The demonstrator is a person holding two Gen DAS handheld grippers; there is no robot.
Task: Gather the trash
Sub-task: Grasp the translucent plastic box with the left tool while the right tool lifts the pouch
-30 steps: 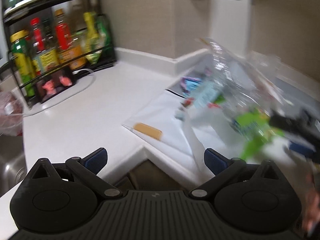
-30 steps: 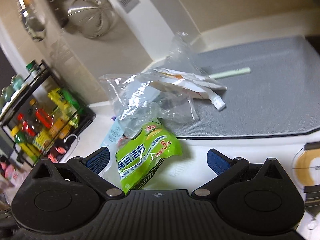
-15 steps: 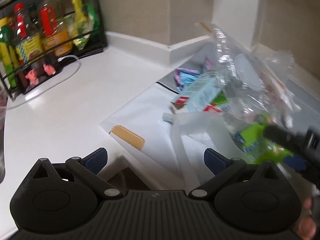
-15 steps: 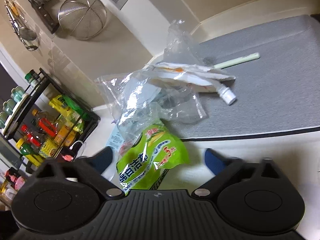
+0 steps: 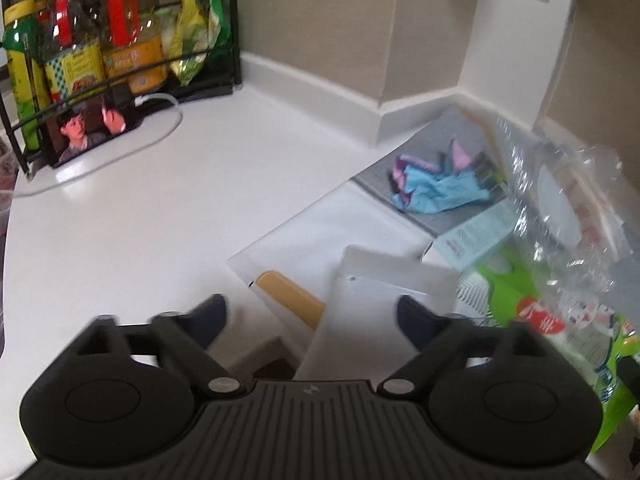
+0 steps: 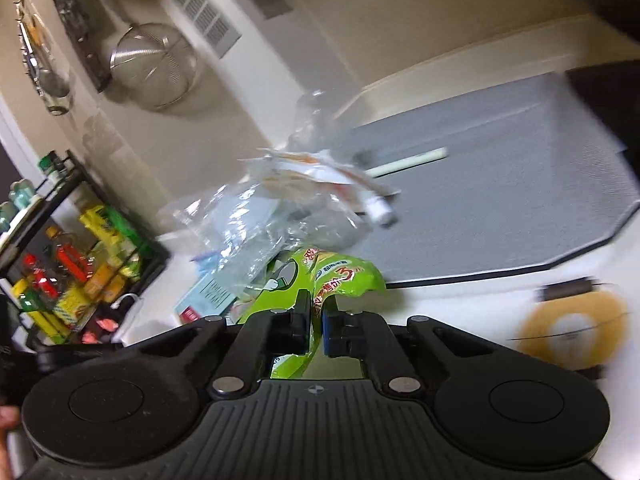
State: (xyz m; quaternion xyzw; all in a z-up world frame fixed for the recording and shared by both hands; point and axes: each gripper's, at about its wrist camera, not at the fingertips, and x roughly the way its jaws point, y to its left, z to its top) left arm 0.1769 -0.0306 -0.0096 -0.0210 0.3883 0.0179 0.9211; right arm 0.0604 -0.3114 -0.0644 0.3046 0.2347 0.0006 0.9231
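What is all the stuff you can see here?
Green bag: one, lime green, pinched in the right gripper.
Clear wrap: one bundle, see-through, above the green bag.
Crumpled wrapper: one, blue and pink, on the grey mat.
Stick: one, pale green, on the mat.
Bottles: several, red, yellow and green, in the black rack.
Strainer: one, metal, hanging on the wall.
Left gripper: open.
Right gripper: shut on the green bag.
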